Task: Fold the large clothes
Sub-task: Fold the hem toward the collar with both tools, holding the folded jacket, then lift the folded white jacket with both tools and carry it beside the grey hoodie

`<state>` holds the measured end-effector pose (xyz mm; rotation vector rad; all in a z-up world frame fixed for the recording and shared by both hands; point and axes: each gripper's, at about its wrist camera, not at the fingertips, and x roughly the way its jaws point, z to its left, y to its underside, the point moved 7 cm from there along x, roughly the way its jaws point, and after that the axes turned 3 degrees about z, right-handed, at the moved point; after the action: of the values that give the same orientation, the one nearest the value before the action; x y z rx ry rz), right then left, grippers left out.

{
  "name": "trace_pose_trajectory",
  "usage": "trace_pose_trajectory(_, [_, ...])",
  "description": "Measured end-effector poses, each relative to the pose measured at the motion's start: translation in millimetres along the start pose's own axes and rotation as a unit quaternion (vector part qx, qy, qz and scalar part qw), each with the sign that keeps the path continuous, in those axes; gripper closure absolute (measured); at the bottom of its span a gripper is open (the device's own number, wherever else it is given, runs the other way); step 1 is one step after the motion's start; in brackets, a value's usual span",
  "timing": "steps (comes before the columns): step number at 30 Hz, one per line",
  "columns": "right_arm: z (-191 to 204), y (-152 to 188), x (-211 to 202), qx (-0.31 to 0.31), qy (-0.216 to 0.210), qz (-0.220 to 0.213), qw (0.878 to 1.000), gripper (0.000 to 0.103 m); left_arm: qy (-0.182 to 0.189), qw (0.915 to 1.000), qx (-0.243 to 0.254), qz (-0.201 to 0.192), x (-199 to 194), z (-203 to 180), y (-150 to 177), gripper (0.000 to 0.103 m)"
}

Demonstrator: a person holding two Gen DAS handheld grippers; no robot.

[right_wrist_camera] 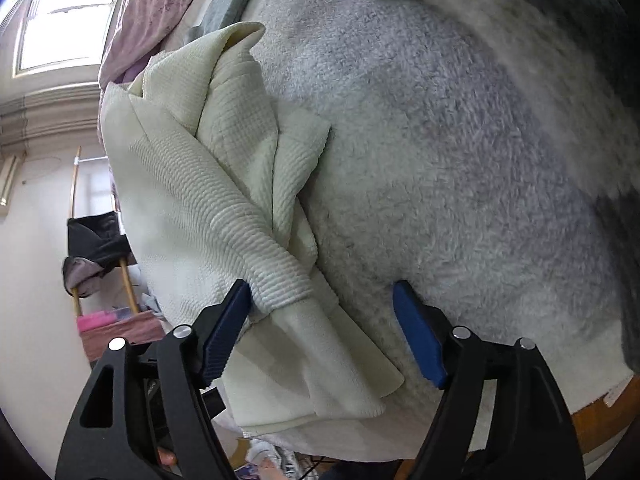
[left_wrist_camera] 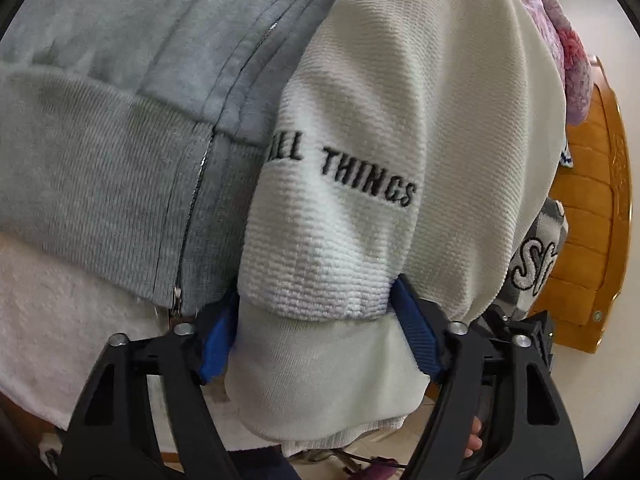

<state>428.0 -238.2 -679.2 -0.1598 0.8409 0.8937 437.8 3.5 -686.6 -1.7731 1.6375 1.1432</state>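
A cream knit sweater [left_wrist_camera: 420,92] lies on the bed, and its sleeve carries black stitched letters. The ribbed cuff [left_wrist_camera: 320,264] of that sleeve sits between the blue pads of my left gripper [left_wrist_camera: 316,292]; both pads press against its sides. In the right wrist view the same cream sweater [right_wrist_camera: 192,200] lies bunched on a fluffy grey blanket [right_wrist_camera: 440,160]. My right gripper [right_wrist_camera: 322,286] stands open over a ribbed cuff [right_wrist_camera: 280,284] and a fabric flap. Its left pad touches the cuff, while its right pad rests on the blanket, apart from the sweater.
A grey zip hoodie [left_wrist_camera: 120,140] lies left of the sweater on a white fluffy cover [left_wrist_camera: 60,300]. Pink bedding [left_wrist_camera: 560,40] and a wooden bed frame [left_wrist_camera: 592,220] are at the right. A window [right_wrist_camera: 60,12] and a rack with dark clothes [right_wrist_camera: 100,248] stand beyond the bed.
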Motion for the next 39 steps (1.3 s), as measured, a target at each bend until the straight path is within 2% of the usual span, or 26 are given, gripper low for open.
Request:
trace_pose_trajectory(1, [0.7, 0.8, -1.2, 0.0, -0.003, 0.0, 1.0, 0.03, 0.0, 1.0, -0.001, 0.0, -0.7, -5.0, 1.1, 0.063])
trace_pose_trajectory(3, [2.0, 2.5, -1.7, 0.007, -0.012, 0.002, 1.0, 0.029, 0.024, 0.9996, -0.016, 0.003, -16.4, -9.6, 2.4, 0.079])
trace_pose_trajectory(4, [1.3, 4.4, -2.2, 0.018, -0.021, 0.005, 1.0, 0.028, 0.04, 0.999, -0.021, 0.005, -22.6, -12.3, 3.4, 0.081])
trace_pose_trajectory(6, [0.4, 7.3, -2.9, 0.044, -0.046, 0.009, 0.998, 0.027, 0.081, 0.9963, -0.027, 0.013, -43.8, -23.0, 0.3, 0.082])
trace_pose_trajectory(10, [3.0, 12.9, 0.9, 0.099, -0.125, 0.017, 0.987, 0.023, 0.129, 0.9911, -0.023, 0.021, -76.3, -48.7, -8.9, 0.082])
trace_pose_trajectory(12, [1.9, 15.1, 5.6, 0.122, -0.156, 0.021, 0.98, 0.02, 0.133, 0.9904, -0.028, 0.024, -80.5, -54.0, -11.7, 0.082])
trace_pose_trajectory(16, [-1.2, 13.8, 15.3, 0.141, -0.179, 0.023, 0.973, 0.017, 0.143, 0.9883, -0.046, 0.028, -80.2, -57.1, -11.9, 0.082])
trace_pose_trajectory(20, [0.5, 9.4, 23.6, 0.149, -0.211, 0.028, 0.966, 0.014, 0.167, 0.983, -0.07, 0.032, -78.7, -60.1, -8.8, 0.082])
trace_pose_trajectory(24, [1.8, 7.8, 24.3, 0.136, -0.23, 0.04, 0.963, 0.014, 0.143, 0.9879, -0.05, 0.03, -77.3, -60.3, -8.9, 0.082])
trace_pose_trajectory(28, [10.2, -1.8, 33.6, 0.115, -0.194, 0.046, 0.973, 0.014, 0.136, 0.9885, -0.057, 0.033, -70.8, -51.0, -7.4, 0.082])
trace_pose_trajectory(30, [15.7, -4.0, 41.2, 0.098, -0.155, 0.051, 0.982, 0.016, 0.132, 0.9889, -0.058, 0.034, -68.2, -49.1, -7.7, 0.082])
trace_pose_trajectory(31, [19.8, -3.9, 41.6, 0.086, -0.134, 0.053, 0.986, 0.022, 0.125, 0.9902, -0.054, 0.033, -67.8, -47.5, -7.3, 0.082])
trace_pose_trajectory(32, [23.3, -2.9, 39.8, 0.077, -0.12, 0.056, 0.988, 0.034, 0.113, 0.9921, -0.046, 0.03, -67.2, -46.7, -7.7, 0.082])
trace_pose_trajectory(33, [27.1, -0.3, 34.2, 0.064, -0.097, 0.06, 0.991, 0.041, 0.1, 0.9938, -0.039, 0.029, -66.0, -45.5, -7.7, 0.082])
trace_pose_trajectory(35, [30.2, 4.8, 22.9, 0.06, -0.084, 0.067, 0.992, 0.061, 0.075, 0.9965, -0.025, 0.029, -64.1, -43.1, -7.1, 0.082])
trace_pose_trajectory(37, [35.7, 4.6, 16.9, 0.056, -0.095, 0.07, 0.991, 0.065, 0.068, 0.9971, -0.021, 0.03, -61.8, -39.7, -6.3, 0.081])
trace_pose_trajectory(39, [33.4, -0.4, 24.7, 0.056, -0.077, 0.077, 0.992, 0.064, 0.068, 0.9969, -0.025, 0.033, -58.7, -36.2, -5.1, 0.081])
